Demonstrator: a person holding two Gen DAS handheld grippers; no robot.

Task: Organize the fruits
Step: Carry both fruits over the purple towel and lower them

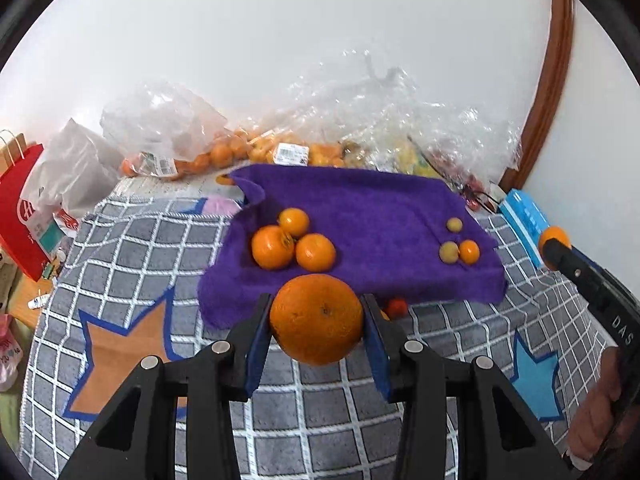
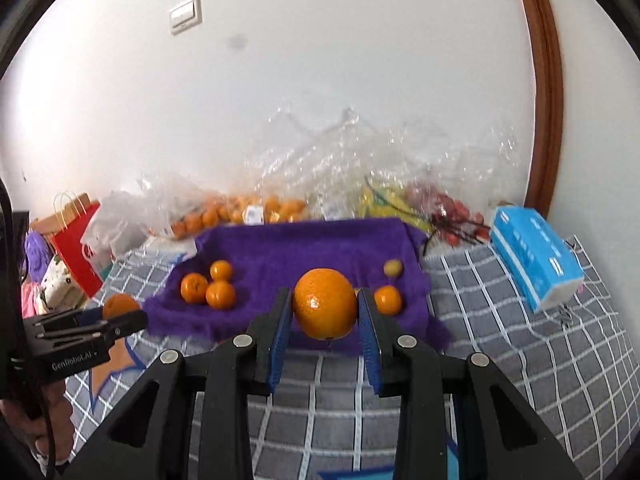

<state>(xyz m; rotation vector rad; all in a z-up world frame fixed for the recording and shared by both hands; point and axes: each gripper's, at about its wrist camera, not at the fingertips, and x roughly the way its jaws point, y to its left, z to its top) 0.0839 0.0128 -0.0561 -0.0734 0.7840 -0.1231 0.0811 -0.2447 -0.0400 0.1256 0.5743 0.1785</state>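
My left gripper [image 1: 318,304] is shut on a large orange [image 1: 316,328], held above the near edge of a purple towel [image 1: 360,208]. My right gripper [image 2: 324,296] is shut on a second orange [image 2: 325,312], also over the towel [image 2: 304,248]. Three oranges [image 1: 294,244] lie together on the towel's left part. On its right part lie two small greenish fruits [image 1: 449,252] and a small orange one [image 1: 469,251]. Each wrist view shows the other gripper at its edge, gripping its orange: the right gripper [image 1: 554,248] and the left gripper [image 2: 124,314].
Clear plastic bags of fruit [image 1: 280,148] are piled along the wall behind the towel. A blue tissue box [image 2: 536,256] lies at the right, a red paper bag [image 1: 20,208] at the left. A small red fruit [image 1: 397,307] lies on the grey chequered blanket [image 1: 320,400].
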